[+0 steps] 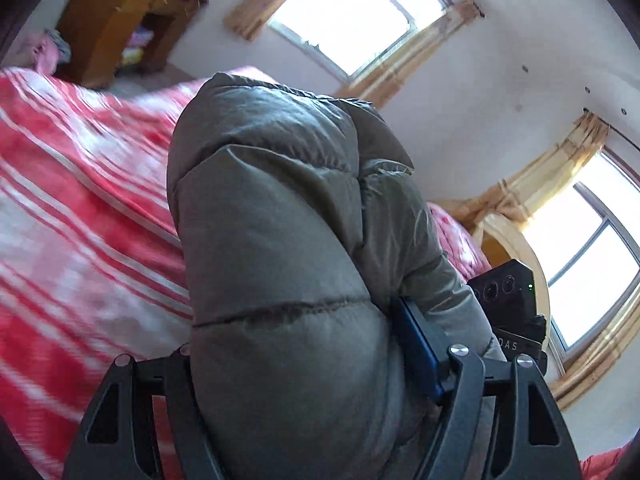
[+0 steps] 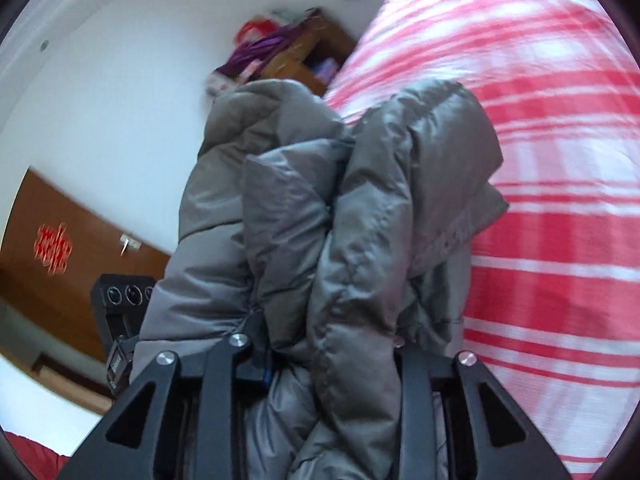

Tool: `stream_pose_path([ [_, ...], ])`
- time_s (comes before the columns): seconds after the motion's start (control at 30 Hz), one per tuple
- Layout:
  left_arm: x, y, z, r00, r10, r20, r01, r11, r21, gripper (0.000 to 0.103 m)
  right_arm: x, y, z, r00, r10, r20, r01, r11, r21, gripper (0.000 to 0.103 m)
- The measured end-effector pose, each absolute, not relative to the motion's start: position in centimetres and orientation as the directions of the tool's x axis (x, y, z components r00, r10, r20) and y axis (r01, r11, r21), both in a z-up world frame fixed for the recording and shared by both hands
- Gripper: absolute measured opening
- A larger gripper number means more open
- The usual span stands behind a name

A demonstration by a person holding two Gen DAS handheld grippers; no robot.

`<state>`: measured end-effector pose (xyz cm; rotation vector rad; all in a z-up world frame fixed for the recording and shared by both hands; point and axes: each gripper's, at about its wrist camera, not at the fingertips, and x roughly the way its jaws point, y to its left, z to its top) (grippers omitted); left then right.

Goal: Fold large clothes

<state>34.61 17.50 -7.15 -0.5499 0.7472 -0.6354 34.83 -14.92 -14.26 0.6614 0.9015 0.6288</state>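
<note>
Both the left gripper and right gripper are clamping the grey padded jacket, which is hiding fingertips; the striped bedspread is lying beside it.

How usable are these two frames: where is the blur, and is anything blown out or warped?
Left wrist view: the striped bedspread is smeared by motion, both windows are blown out to white, and the padded jacket stays fairly sharp. Right wrist view: the bedspread and shelf clutter are blurred, the jacket is clearer. Both show fisheye bending and dark corners.
</note>
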Motion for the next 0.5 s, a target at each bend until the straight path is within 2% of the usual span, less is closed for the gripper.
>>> stream_pose_path([
  [0.23, 33.0, 25.3, -5.1, 0.703, -0.581, -0.410, 0.222, 0.728, -0.649, 0.073, 38.6, -6.3, -11.6, 0.364, 0.815, -0.451, -0.366, 0.571, 0.735, 0.032],
  [0.37, 34.1, 28.8, -3.4, 0.781, -0.484, -0.394, 0.169, 0.771, -0.613, 0.073, 41.0, -1.5, -9.4, 0.320, 0.838, -0.442, -0.474, 0.545, 0.691, 0.032],
  [0.5, 36.6, 31.1, -3.0, 0.827, -0.381, -0.414, 0.093, 0.819, -0.566, 0.073, 44.4, 3.2, -8.6, 0.286, 0.869, -0.403, -0.546, 0.494, 0.677, 0.032],
])
